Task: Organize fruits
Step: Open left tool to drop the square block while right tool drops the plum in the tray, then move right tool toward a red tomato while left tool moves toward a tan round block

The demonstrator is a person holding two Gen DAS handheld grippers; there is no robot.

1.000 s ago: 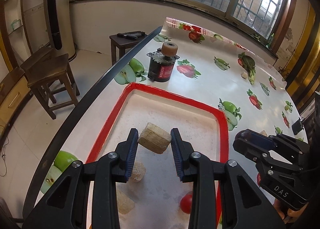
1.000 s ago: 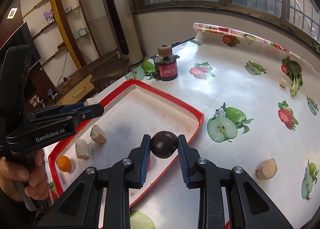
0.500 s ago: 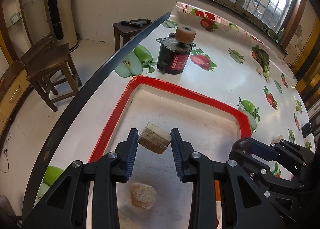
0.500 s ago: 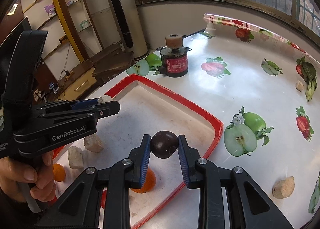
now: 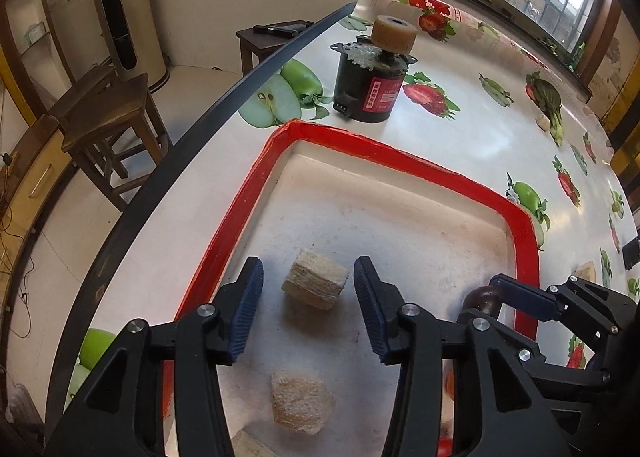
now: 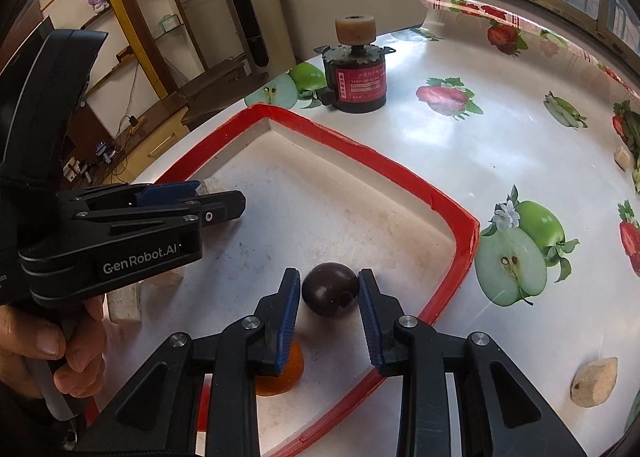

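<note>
A red-rimmed white tray (image 5: 404,155) (image 6: 360,147) lies on the fruit-print table. My left gripper (image 5: 308,289) is open; a beige chunk (image 5: 315,284) lies on the tray floor between its jaws, clear of both pads. My right gripper (image 6: 329,291) is open around a dark purple round fruit (image 6: 330,294) that rests on the tray near the right rim; the fruit also shows in the left wrist view (image 5: 482,297). An orange fruit (image 6: 286,375) lies under the right gripper. Another beige chunk (image 5: 301,403) lies nearer me.
A black motor with a tan wheel (image 5: 374,75) (image 6: 358,71) stands beyond the tray. A beige chunk (image 6: 594,381) lies on the table right of the tray; a small one (image 6: 622,155) lies far right. A red fruit (image 5: 444,445) sits at the tray's near side. The table edge and stools (image 5: 108,125) are on the left.
Both grippers moved forward and down over the tray and opened. The beige chunk and the dark fruit left the jaws and now rest on the tray floor.
</note>
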